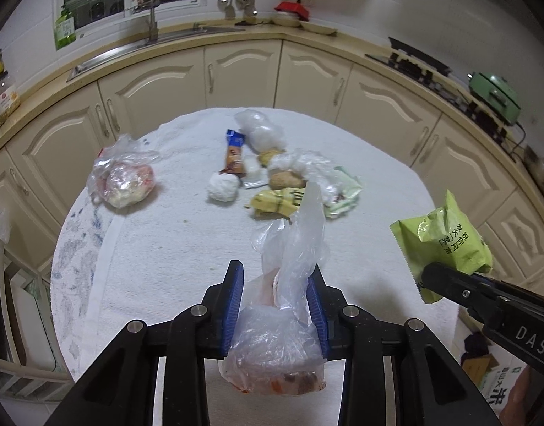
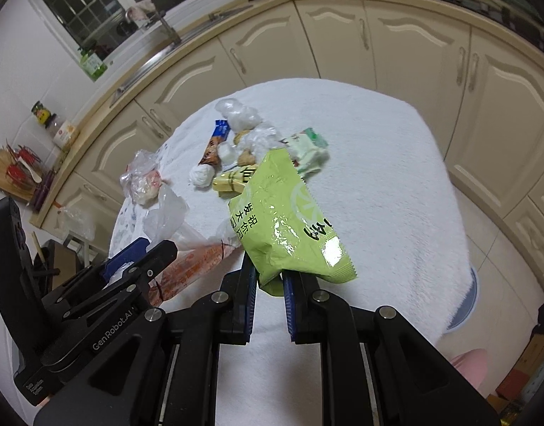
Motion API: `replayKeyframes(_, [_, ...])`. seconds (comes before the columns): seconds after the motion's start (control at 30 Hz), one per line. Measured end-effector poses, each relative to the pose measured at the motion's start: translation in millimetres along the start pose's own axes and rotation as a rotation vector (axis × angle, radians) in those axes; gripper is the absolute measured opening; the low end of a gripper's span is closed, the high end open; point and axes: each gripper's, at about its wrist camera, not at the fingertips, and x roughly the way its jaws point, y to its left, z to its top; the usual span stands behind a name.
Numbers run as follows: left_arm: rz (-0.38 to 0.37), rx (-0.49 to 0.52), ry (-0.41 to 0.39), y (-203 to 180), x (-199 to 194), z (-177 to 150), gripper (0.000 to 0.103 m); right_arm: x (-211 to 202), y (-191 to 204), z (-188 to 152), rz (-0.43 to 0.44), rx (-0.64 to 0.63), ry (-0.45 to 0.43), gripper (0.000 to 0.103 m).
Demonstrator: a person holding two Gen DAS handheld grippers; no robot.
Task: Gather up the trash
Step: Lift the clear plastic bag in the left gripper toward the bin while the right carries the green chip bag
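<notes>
My left gripper (image 1: 276, 273) is shut on a clear plastic bag (image 1: 275, 348) with reddish food scraps, held above the white-clothed round table (image 1: 158, 248). To its right, my right gripper (image 1: 435, 277) is shut on the lower edge of a green snack bag (image 1: 449, 241). In the right wrist view the green snack bag (image 2: 282, 220) stands up from the right gripper (image 2: 269, 277), and the left gripper (image 2: 144, 248) carries the clear bag (image 2: 186, 266) at the left. A pile of wrappers (image 1: 277, 202), a tissue ball (image 1: 222, 186) and a knotted clear bag (image 1: 126, 177) lie on the table.
Cream cabinets (image 1: 243, 74) curve behind the table, with a sink (image 1: 151, 39) at the left and a stove (image 1: 417, 62) and green pot (image 1: 495, 96) at the right. Boxes (image 1: 485, 365) sit on the floor at the lower right.
</notes>
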Motion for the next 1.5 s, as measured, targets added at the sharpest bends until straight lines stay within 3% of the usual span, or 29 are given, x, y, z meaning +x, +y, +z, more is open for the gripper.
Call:
replayKeyframes(0.1, [-0.016, 0.027, 0.005, -18.9, -4.6, -2.5, 0.018, -9.4, -14.0, -4.5, 0.001, 0.027, -0.009, 0.014])
replayKeyframes(0.13, [-0.028, 0.035, 0.011, -25.3, -6.0, -3.1, 0.007, -13.7, -20.2, -6.2, 0.001, 0.039, -0.014, 0.014])
replayKeyframes(0.23, [-0.069, 0.078, 0.016, -47.3, -9.3, -4.0, 0.008, -25.2, -36.8, -10.6, -0.007, 0.066, -0.033, 0.014])
replayKeyframes(0.33, [-0.056, 0.079, 0.029, -56.3, -5.9, -6.8, 0.011, -34.2, -49.7, -14.7, -0.022, 0.08, -0.044, 0.014])
replayKeyframes(0.4, [-0.045, 0.085, 0.058, -56.4, 0.9, -10.6, 0.021, -37.5, -55.2, -17.1, -0.026, 0.085, -0.046, 0.014])
replayKeyframes(0.47, [-0.021, 0.085, 0.09, -54.4, 10.3, -14.7, 0.058, -39.6, -59.8, -19.9, -0.025, 0.088, -0.046, 0.014])
replayKeyframes(0.53, [0.02, 0.071, 0.094, -51.5, 19.0, -20.6, 0.072, -39.8, -62.1, -22.3, -0.024, 0.09, -0.044, 0.014])
replayKeyframes(0.63, [0.068, 0.052, 0.135, -49.4, 35.1, -27.4, 0.075, -35.1, -67.1, -26.1, -0.026, 0.1, -0.03, 0.014])
replayKeyframes(0.7, [0.073, 0.053, 0.18, -47.4, 53.1, -31.0, 0.083, -31.2, -70.7, -28.2, -0.022, 0.109, -0.017, 0.014])
replayKeyframes(0.73, [0.069, 0.046, 0.21, -45.8, 64.2, -33.3, 0.083, -29.5, -71.5, -29.1, -0.019, 0.112, -0.012, 0.014])
replayKeyframes(0.8, [0.08, 0.03, 0.25, -42.5, 82.6, -38.2, 0.064, -27.9, -71.9, -30.2, -0.019, 0.109, -0.005, 0.014])
replayKeyframes(0.83, [0.088, 0.042, 0.209, -44.2, 81.5, -38.8, 0.059, -27.5, -72.0, -30.9, -0.021, 0.108, -0.003, 0.014])
replayKeyframes(0.87, [0.095, 0.055, 0.201, -46.6, 81.2, -38.8, 0.044, -27.4, -72.6, -31.3, -0.024, 0.107, -0.001, 0.014])
replayKeyframes(0.93, [0.066, 0.045, 0.215, -48.4, 81.4, -35.3, 0.027, -27.4, -74.1, -31.1, -0.028, 0.11, -0.001, 0.014])
replayKeyframes(1.07, [0.097, 0.091, 0.185, -58.0, 72.8, -30.2, 0.026, -28.7, -79.0, -30.9, -0.024, 0.122, -0.003, 0.014])
replayKeyframes(1.2, [0.056, 0.104, 0.163, -69.6, 58.8, -28.5, 0.026, -31.7, -84.5, -32.8, -0.027, 0.136, -0.006, 0.014])
replayKeyframes(1.37, [0.036, 0.149, 0.105, -88.1, 38.6, -22.3, 0.017, -39.5, -96.5, -36.4, -0.029, 0.161, -0.016, 0.014])
replayKeyframes(1.5, [0.031, 0.161, 0.112, -90.6, 34.7, -24.2, 0.022, -45.5, -104.9, -38.8, -0.042, 0.171, -0.024, 0.014])
